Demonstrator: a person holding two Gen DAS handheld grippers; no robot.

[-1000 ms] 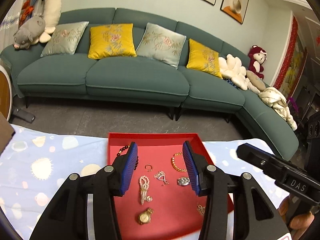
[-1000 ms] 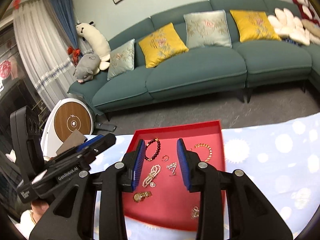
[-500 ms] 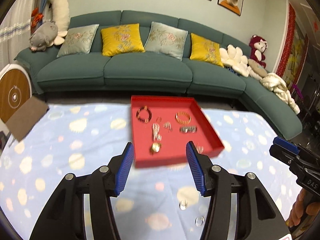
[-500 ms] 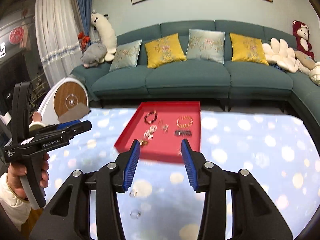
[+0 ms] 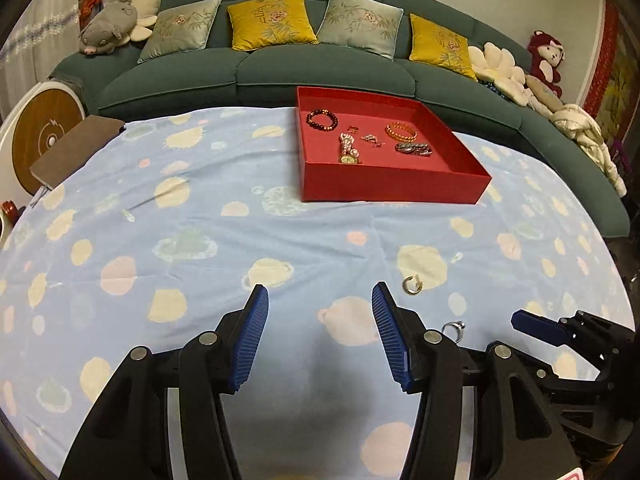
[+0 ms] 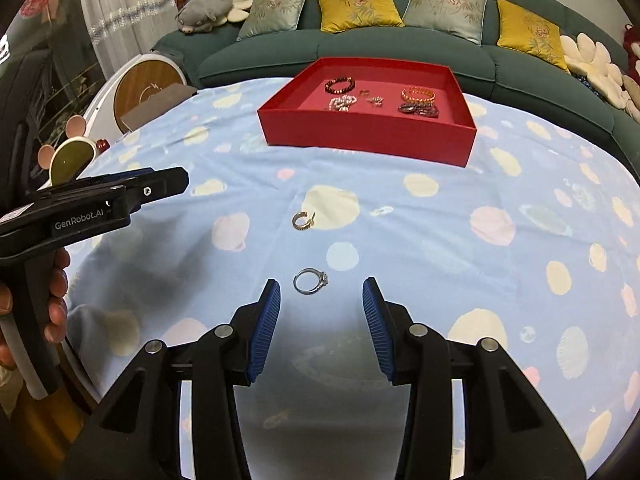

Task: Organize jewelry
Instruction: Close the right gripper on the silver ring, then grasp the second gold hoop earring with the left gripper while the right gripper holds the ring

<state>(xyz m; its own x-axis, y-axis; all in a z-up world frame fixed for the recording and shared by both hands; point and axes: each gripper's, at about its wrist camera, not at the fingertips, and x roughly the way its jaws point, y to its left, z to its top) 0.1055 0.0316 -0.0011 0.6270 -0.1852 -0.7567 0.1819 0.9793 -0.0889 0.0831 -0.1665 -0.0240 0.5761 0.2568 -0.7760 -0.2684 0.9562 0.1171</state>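
A red tray (image 5: 400, 186) (image 6: 360, 136) sits at the far side of the table and holds bracelets, a pearl piece, a watch and small charms. Two pieces lie loose on the blue spotted cloth: a silver ring with a stone (image 6: 311, 281) (image 5: 454, 329) and a small hoop earring (image 6: 303, 220) (image 5: 413, 284). My right gripper (image 6: 321, 312) is open and empty, with the ring just ahead between its fingertips. My left gripper (image 5: 319, 322) is open and empty over the cloth, left of both loose pieces.
A green sofa (image 5: 320, 64) with cushions and plush toys runs behind the table. A brown box (image 5: 76, 148) lies at the table's left edge, next to a round wooden disc (image 5: 44, 136). A round mirror with ears (image 6: 74, 156) stands at the left.
Both grippers have pulled back from over the red tray toward the table's near edge. The ring and earring on the cloth have come close, and the tray now lies far ahead.
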